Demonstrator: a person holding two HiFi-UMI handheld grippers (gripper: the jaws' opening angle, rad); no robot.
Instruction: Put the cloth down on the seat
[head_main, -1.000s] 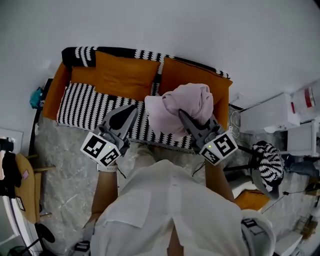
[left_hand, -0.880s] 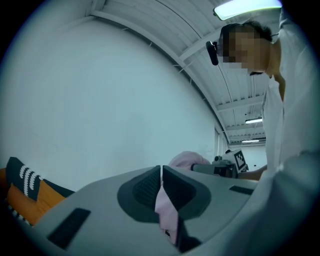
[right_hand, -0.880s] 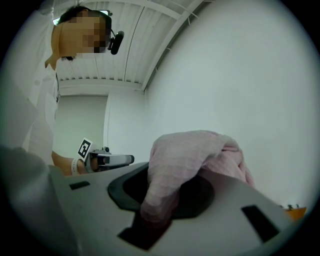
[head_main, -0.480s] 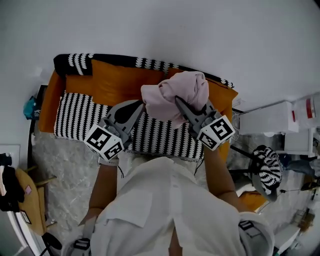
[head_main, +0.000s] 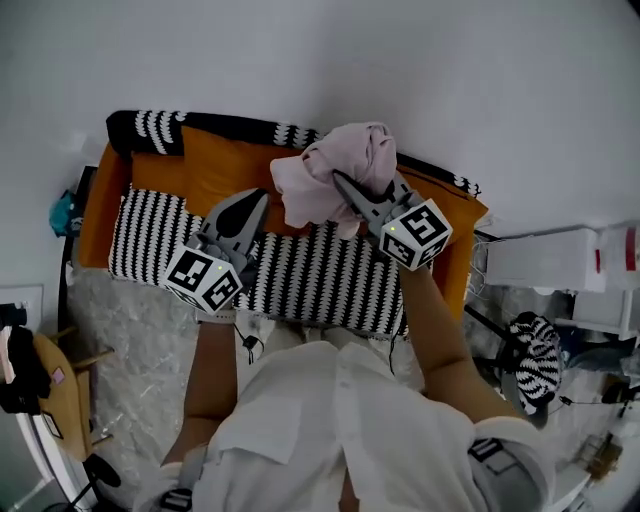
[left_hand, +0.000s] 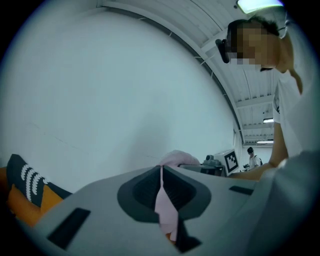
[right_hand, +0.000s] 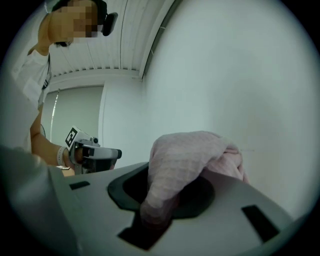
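Note:
A bunched pink cloth (head_main: 335, 172) hangs in the air above the sofa's back cushions (head_main: 215, 165) and its black-and-white striped seat (head_main: 300, 275). My right gripper (head_main: 347, 187) is shut on the cloth, a thick fold (right_hand: 185, 160) filling its jaws (right_hand: 165, 200). My left gripper (head_main: 258, 198) is to the left of the bundle. It is shut on a thin pink edge of the cloth (left_hand: 165, 210) that runs between its jaws (left_hand: 161, 175). The cloth does not touch the seat.
The orange sofa stands against a white wall. A white cabinet (head_main: 545, 260) and a striped black-and-white object (head_main: 540, 345) are on the right. A round wooden table (head_main: 55, 390) and a teal item (head_main: 60, 212) are on the left. Marble floor lies in front.
Both grippers have carried the cloth up and further over the sofa, towards its back cushions. Both grips look the same.

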